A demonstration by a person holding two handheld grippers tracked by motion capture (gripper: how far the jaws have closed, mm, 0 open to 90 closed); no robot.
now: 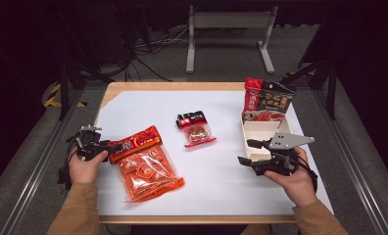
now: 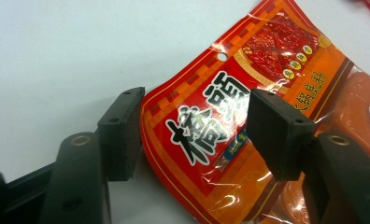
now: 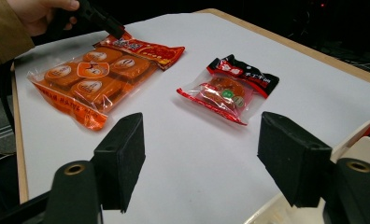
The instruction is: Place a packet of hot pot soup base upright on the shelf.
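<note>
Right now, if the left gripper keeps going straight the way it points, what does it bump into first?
The big orange packet. The left gripper is open, with the packet's printed top edge already between its jaws, so it would probably slide further onto that packet first.

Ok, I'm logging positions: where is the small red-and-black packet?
In the high view, the small red-and-black packet lies mid-table, between the large orange packet and the white box.

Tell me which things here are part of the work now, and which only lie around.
In use:
- left gripper, jaws open around the header of the large orange packet

Lying about:
- small red packet
- white box with a red pouch standing in it
- right gripper, open, holding nothing
</note>
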